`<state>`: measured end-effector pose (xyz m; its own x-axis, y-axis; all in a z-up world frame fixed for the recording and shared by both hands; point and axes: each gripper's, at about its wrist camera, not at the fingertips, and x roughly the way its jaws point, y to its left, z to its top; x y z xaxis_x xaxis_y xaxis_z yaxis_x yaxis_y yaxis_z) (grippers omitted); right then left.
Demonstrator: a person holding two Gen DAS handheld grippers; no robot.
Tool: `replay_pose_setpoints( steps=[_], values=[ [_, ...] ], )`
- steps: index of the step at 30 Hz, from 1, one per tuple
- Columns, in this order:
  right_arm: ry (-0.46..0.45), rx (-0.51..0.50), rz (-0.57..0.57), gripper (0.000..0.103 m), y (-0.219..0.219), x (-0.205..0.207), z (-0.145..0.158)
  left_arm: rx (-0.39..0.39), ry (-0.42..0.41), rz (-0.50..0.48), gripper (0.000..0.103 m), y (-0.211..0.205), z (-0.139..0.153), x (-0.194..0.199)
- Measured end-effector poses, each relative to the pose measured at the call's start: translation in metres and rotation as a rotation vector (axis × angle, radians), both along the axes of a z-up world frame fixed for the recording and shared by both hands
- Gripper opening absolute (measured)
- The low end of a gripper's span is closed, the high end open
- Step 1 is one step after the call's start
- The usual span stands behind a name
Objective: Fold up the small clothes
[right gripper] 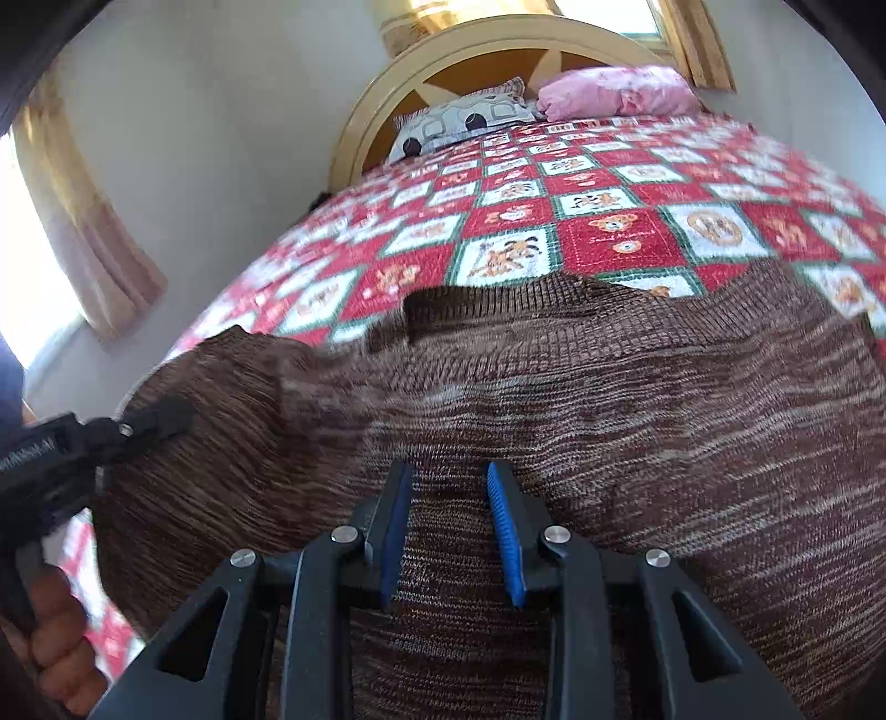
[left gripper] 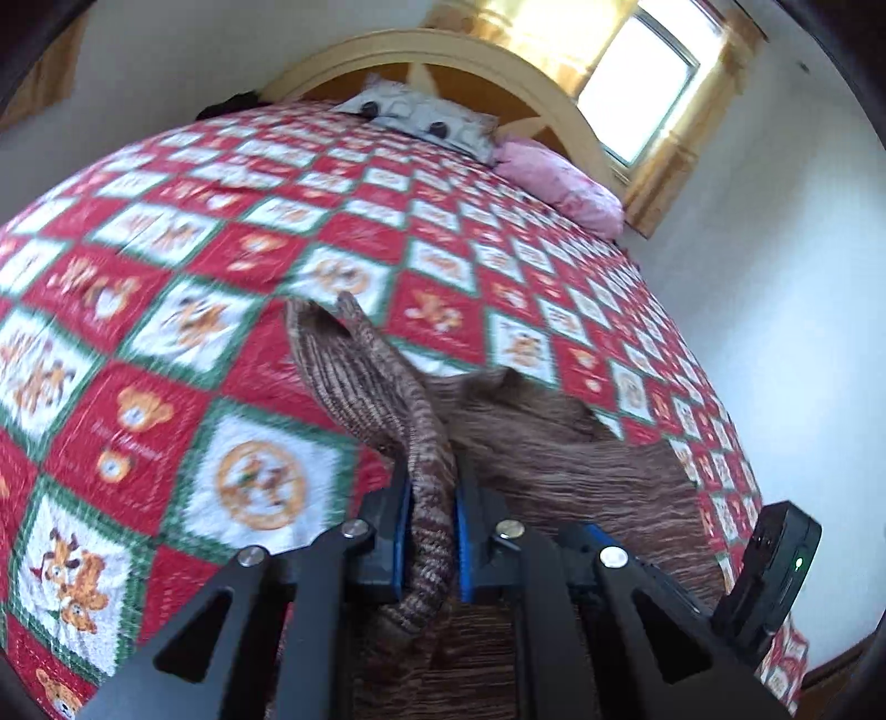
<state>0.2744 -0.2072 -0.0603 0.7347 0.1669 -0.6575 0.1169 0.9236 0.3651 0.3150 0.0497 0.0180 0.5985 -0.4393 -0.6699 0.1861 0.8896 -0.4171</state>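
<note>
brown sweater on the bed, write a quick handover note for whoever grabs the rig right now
Left gripper: shut on a bunched edge of the brown knit sweater, lifting it off the quilt.
Right gripper: blue pads part open, sweater fabric between them; a grip cannot be confirmed.
Sweater: spread across the near end of the bed, neck opening toward the pillows.
Done: left edge picked up.
Left: carry the edge over for the first fold, then finish folding.

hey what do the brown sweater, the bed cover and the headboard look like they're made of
Brown sweater: chunky knit yarn, likely wool or acrylic; ribbed rows and mottled brown-and-cream strands show, matte.
Bed cover: looks like printed, quilted cotton; puckered red and white squares with bear prints.
Headboard: seems wood, painted cream on the arch and spokes, with brown panels between; slight sheen.
</note>
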Motion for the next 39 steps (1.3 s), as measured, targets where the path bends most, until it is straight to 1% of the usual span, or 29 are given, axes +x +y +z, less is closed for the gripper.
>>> replay_pose_setpoints(
  steps=[2, 4, 6, 7, 9, 12, 13, 14, 16, 17, 19, 21, 23, 24, 25, 26, 27, 28, 29, 30, 31, 33, 35, 36, 37, 39],
  values=[
    [-0.005, 0.046, -0.007, 0.030, -0.008, -0.004, 0.003, -0.007, -0.009, -0.037, 0.014, -0.017, 0.006, -0.003],
    [-0.019, 0.076, -0.005, 0.030, -0.017, -0.010, 0.008, -0.019, -0.020, -0.071, 0.010, -0.031, 0.008, -0.008],
    [-0.022, 0.097, -0.006, 0.030, -0.028, -0.016, 0.011, -0.001, -0.037, -0.124, 0.010, -0.054, 0.009, -0.016],
    [-0.019, 0.111, -0.011, 0.030, -0.033, -0.018, 0.011, 0.006, -0.038, -0.162, 0.009, -0.068, 0.006, -0.019],
    [-0.008, 0.156, -0.021, 0.030, -0.046, -0.023, 0.006, 0.016, -0.020, -0.202, 0.009, -0.088, -0.004, -0.020],
    [0.010, 0.217, -0.035, 0.030, -0.058, -0.028, -0.007, 0.053, 0.041, -0.219, 0.009, -0.111, -0.032, -0.016],
    [0.006, 0.235, -0.031, 0.030, -0.061, -0.031, -0.010, 0.055, 0.063, -0.218, 0.004, -0.114, -0.038, -0.016],
    [0.002, 0.234, -0.032, 0.029, -0.062, -0.032, -0.009, 0.051, 0.094, -0.207, 0.004, -0.113, -0.048, -0.013],
    [0.003, 0.247, -0.026, 0.029, -0.063, -0.032, -0.010, 0.019, 0.119, -0.214, 0.004, -0.110, -0.053, -0.015],
    [0.004, 0.248, -0.027, 0.029, -0.064, -0.031, -0.012, 0.007, 0.113, -0.222, 0.004, -0.106, -0.050, -0.018],
    [0.001, 0.244, -0.026, 0.029, -0.064, -0.031, -0.013, 0.019, 0.084, -0.234, 0.004, -0.097, -0.038, -0.029],
    [0.003, 0.233, -0.026, 0.029, -0.062, -0.031, -0.012, 0.006, 0.059, -0.241, 0.004, -0.085, -0.027, -0.040],
    [0.009, 0.240, -0.028, 0.029, -0.063, -0.030, -0.010, -0.008, 0.016, -0.229, 0.009, -0.064, -0.014, -0.054],
    [0.011, 0.264, -0.029, 0.029, -0.064, -0.030, -0.008, 0.000, -0.005, -0.211, 0.016, -0.054, -0.009, -0.059],
    [0.003, 0.301, -0.021, 0.030, -0.066, -0.031, -0.005, 0.008, -0.033, -0.174, 0.029, -0.038, -0.004, -0.064],
    [-0.024, 0.363, 0.002, 0.032, -0.066, -0.031, 0.000, 0.012, -0.052, -0.142, 0.046, -0.030, -0.002, -0.065],
    [-0.044, 0.398, 0.018, 0.044, -0.065, -0.031, 0.005, 0.015, -0.072, -0.102, 0.054, -0.019, 0.000, -0.065],
    [-0.063, 0.429, 0.034, 0.054, -0.063, -0.030, 0.010, 0.020, -0.092, -0.041, 0.063, -0.003, 0.000, -0.063],
    [-0.082, 0.450, 0.044, 0.068, -0.059, -0.027, 0.015, 0.028, -0.093, 0.000, 0.063, 0.006, -0.002, -0.060],
    [-0.092, 0.448, 0.048, 0.070, -0.054, -0.024, 0.018, 0.039, -0.087, 0.028, 0.063, 0.010, -0.004, -0.055],
    [-0.099, 0.438, 0.062, 0.070, -0.048, -0.020, 0.021, 0.049, -0.080, 0.052, 0.063, 0.016, -0.009, -0.049],
    [-0.085, 0.397, 0.101, 0.070, -0.031, -0.006, 0.023, 0.063, -0.060, 0.085, 0.063, 0.021, -0.021, -0.039],
    [-0.063, 0.350, 0.135, 0.070, -0.015, 0.008, 0.021, 0.032, -0.028, 0.100, 0.063, 0.024, -0.036, -0.033],
    [-0.040, 0.302, 0.150, 0.070, -0.004, 0.018, 0.018, 0.009, -0.010, 0.104, 0.063, 0.028, -0.042, -0.033],
    [-0.027, 0.274, 0.155, 0.070, 0.001, 0.023, 0.016, -0.012, 0.017, 0.109, 0.063, 0.028, -0.051, -0.031],
    [0.029, 0.200, 0.164, 0.070, 0.017, 0.035, 0.005, -0.004, 0.043, 0.106, 0.063, 0.026, -0.063, -0.030]
  ],
)
